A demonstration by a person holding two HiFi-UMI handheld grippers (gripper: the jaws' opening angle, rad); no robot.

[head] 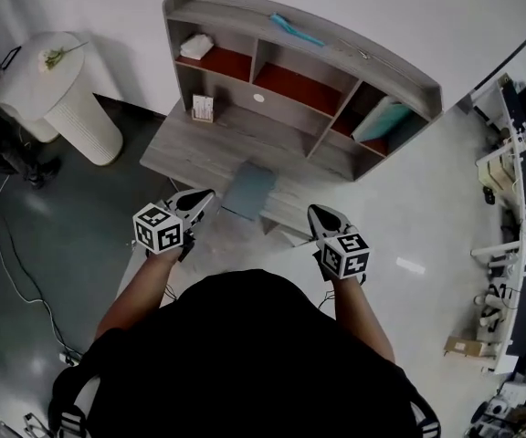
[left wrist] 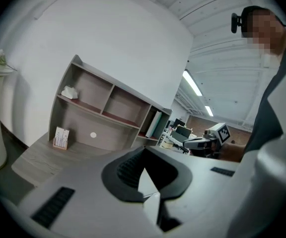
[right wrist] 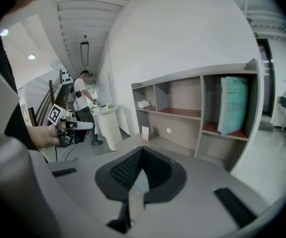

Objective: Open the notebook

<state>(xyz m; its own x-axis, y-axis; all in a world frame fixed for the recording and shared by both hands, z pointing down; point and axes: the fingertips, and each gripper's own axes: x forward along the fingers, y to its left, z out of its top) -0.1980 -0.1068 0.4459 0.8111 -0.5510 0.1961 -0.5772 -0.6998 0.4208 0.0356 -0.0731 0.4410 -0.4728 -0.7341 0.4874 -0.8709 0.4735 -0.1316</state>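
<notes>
Notebook (head: 249,190) is lying flat & closed near the front edge of the desk (head: 190,144), below the shelf unit (head: 226,12). Person is standing at the desk w/ both grippers held out low. L gripper (head: 208,194) is hovering just left of the notebook, not touching it. Its jaws are pressing together w/ nothing btwn them. R gripper (head: 316,211) is hanging near the notebook's right side, also apart from it, jaws likewise sitting together & empty. Teal book (head: 382,121) is leaning in the shelf's right compartment. White cloth (head: 196,46) is sitting in the left one. Small card stand (head: 203,108) is standing at the desk's back left. White pedestal (head: 62,89) is standing left of the desk.
</notes>
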